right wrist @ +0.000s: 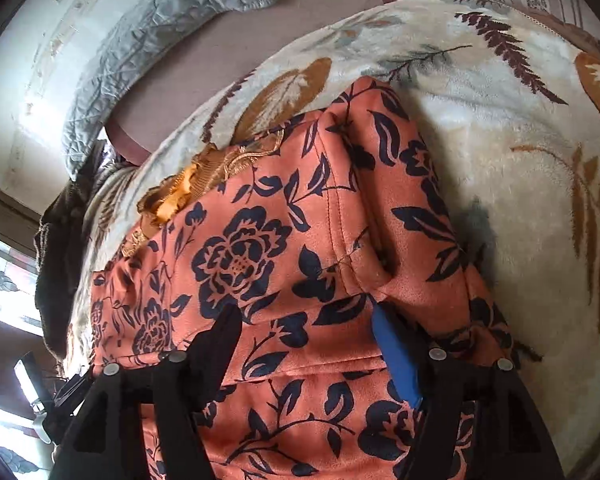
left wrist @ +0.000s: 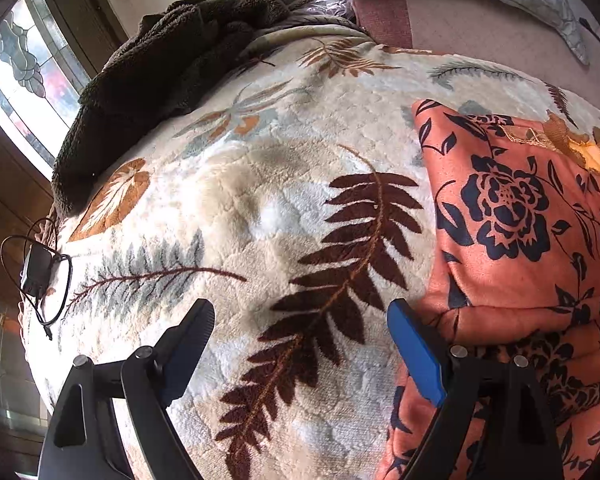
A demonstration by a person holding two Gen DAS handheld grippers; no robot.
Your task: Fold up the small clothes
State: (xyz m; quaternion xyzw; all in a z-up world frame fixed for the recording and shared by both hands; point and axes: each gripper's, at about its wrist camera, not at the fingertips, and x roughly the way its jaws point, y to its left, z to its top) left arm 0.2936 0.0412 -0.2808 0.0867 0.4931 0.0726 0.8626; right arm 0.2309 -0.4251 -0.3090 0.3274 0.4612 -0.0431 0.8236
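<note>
An orange garment with a dark blue flower print lies folded on a cream fleece blanket with a leaf pattern. A gold embroidered trim shows at its far edge. My right gripper hovers over the near part of the garment, jaws wide and open, with flat fabric below them and nothing pinched. In the left wrist view the same garment lies at the right. My left gripper stands open over the bare blanket just left of the garment's edge. Its blue-padded finger is close beside the cloth.
A dark brown fuzzy cloth is heaped at the blanket's far left. A black charger with its cable sits at the bed's left edge. A grey quilted cover and a pink sheet lie beyond. A stained-glass window is at left.
</note>
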